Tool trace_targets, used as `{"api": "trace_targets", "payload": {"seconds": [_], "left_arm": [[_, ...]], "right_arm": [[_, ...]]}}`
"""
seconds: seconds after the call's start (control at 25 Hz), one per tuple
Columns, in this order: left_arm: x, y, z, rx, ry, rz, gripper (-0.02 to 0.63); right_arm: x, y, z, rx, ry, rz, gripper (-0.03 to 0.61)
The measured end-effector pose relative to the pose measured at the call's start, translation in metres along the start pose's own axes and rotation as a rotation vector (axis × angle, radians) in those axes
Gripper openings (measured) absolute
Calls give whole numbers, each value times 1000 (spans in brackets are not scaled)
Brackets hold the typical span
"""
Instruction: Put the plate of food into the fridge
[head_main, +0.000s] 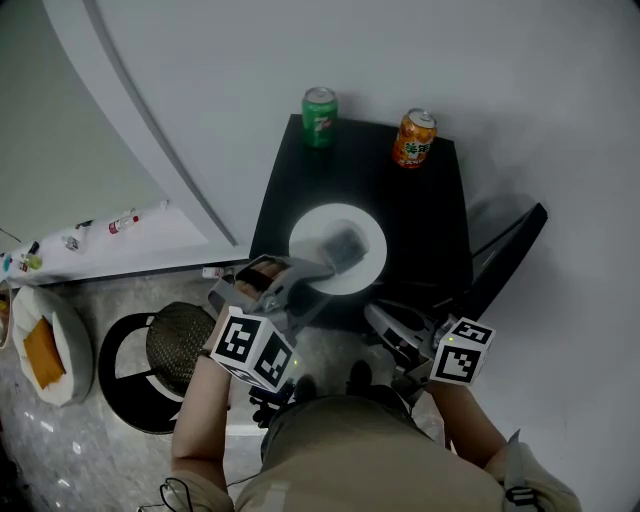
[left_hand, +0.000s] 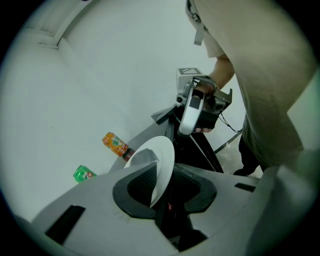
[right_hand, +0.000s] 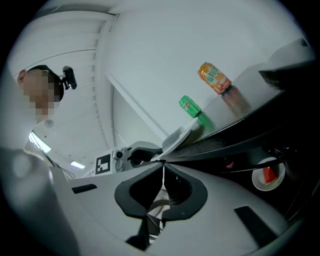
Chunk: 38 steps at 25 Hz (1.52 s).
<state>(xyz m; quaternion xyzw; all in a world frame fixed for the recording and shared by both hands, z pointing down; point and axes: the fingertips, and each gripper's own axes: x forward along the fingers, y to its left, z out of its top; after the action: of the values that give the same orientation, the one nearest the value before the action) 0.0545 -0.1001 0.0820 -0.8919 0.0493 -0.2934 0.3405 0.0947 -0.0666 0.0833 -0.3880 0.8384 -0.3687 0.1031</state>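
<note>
Gripped the white plate (head_main: 305, 240) (left_hand: 161, 155) by its rim between the fingers of the left gripper (head_main: 320, 270) (left_hand: 167, 173), with the fingers of the right gripper (head_main: 375, 312) (right_hand: 163, 165) pressed together on nothing.

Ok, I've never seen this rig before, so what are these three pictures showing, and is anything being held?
There is no robot arm here: a person holds a two-jaw gripper in each hand. The head view looks down from a camera on the person's head. The other two views each look along one gripper's jaws. A black top bears a green can and an orange can. Nearer the person is a white plate with grey food. The left gripper is shut on the plate's rim, and its own view shows the plate edge-on between the pads. The right gripper is shut and empty.
</note>
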Motion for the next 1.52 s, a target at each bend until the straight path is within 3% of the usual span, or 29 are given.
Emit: {"api": "trace_targets", "payload": {"seconds": [0.24, 0.6, 0.64, 0.68, 0.76, 1.52], "left_arm": [[-4, -3, 1, 1, -10, -9, 89], [-10, -9, 3, 10, -23, -16, 89], [-10, -10, 3, 10, -24, -17, 89], [-11, -11, 3, 10, -26, -18, 89], [-11, -12, 4, 10, -29, -18, 89], [-22, -23, 13, 32, -51, -20, 86]], "right_arm": [[-1, -5, 12, 130, -61, -2, 23], [0, 2, 21, 193, -118, 28, 25], [0, 2, 22, 203, -126, 29, 45], [1, 1, 23, 212, -126, 31, 110], [4, -1, 24, 215, -111, 33, 141], [18, 2, 22, 295, -116, 32, 140]]}}
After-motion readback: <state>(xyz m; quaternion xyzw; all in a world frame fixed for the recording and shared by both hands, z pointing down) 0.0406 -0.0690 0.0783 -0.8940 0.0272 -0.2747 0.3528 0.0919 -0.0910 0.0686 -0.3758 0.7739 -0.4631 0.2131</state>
